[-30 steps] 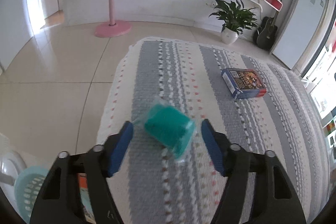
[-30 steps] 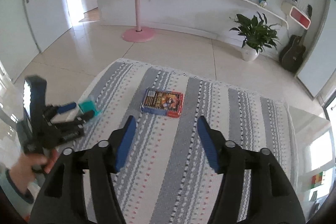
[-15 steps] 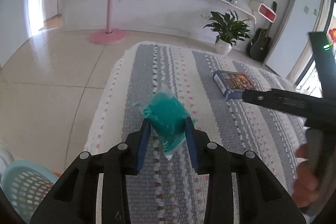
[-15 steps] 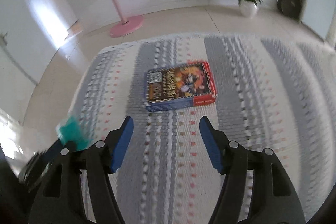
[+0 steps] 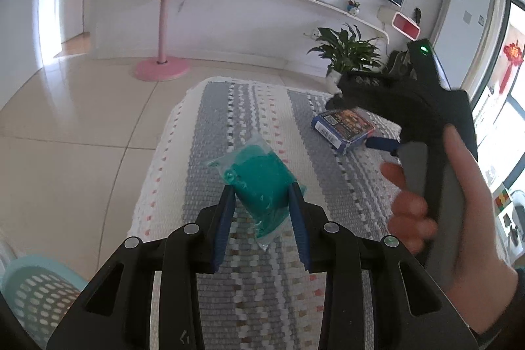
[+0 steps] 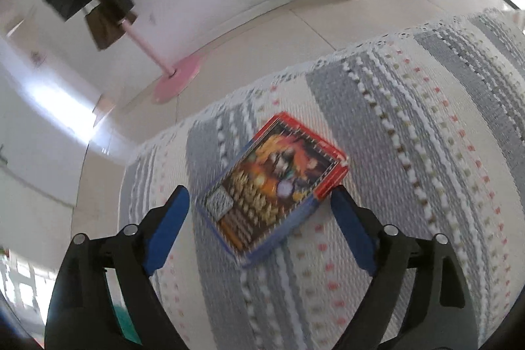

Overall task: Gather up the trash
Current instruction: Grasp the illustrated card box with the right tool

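Crinkly teal packet (image 5: 262, 186) pinched tight in my left claw (image 5: 261, 199); right claw (image 6: 259, 202) spread wide around the glossy card box (image 6: 274, 191) on the woven rug (image 6: 410, 153).

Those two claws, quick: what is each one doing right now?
Left claw: closed on the teal packet.
Right claw: open, fingers either side of the colourful box, not gripping it yet.

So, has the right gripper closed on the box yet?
No, the right gripper is open, its fingers either side of the box.
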{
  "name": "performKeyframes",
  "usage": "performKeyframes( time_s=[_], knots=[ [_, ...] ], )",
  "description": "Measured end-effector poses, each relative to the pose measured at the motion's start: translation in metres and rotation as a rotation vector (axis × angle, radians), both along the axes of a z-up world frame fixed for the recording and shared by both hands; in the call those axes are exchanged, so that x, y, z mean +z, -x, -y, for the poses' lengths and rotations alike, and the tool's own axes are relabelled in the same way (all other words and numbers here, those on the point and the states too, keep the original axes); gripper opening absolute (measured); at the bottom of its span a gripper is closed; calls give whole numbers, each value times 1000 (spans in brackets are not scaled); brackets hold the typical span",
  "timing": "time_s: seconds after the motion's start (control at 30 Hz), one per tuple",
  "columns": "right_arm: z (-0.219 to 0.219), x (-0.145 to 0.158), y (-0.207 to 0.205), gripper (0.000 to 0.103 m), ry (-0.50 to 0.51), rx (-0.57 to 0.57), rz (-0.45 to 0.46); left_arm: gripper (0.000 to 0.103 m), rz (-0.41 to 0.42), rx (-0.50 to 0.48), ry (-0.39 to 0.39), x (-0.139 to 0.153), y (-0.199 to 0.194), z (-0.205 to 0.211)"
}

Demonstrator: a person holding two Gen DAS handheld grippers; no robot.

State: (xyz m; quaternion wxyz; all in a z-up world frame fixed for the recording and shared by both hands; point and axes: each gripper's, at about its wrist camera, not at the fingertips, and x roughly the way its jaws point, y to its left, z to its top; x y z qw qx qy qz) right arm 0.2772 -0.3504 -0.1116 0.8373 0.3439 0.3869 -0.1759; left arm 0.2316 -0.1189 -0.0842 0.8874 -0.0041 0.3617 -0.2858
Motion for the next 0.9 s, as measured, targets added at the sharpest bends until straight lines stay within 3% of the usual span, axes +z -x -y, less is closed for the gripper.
performKeyframes(
  time_s=[0.23,0.3,0.33,0.37,0.4,0.6,0.77,0.9],
  knots=[
    [-20,2,-48,87,193,-22,-146,32,3,0,-3,1,1,-1],
    [-30,0,-59,83,281,-1,-204,32,2,-2,-2,1,1,-1],
    [-35,-1,-58,75,313,5,-209,32,2,-2,-3,1,1,0],
    [-39,0,-55,64,330,13,-198,32,2,-2,-4,1,2,0],
    [-43,2,-51,61,341,24,-186,32,1,-3,-2,1,1,0],
    [-62,14,-19,58,314,102,-124,32,-11,38,59,6,3,-22],
    [-101,75,26,58,305,252,27,32,-39,91,176,32,20,-98],
    [-147,121,54,58,282,380,127,32,-23,173,172,70,45,-171]
  ],
)
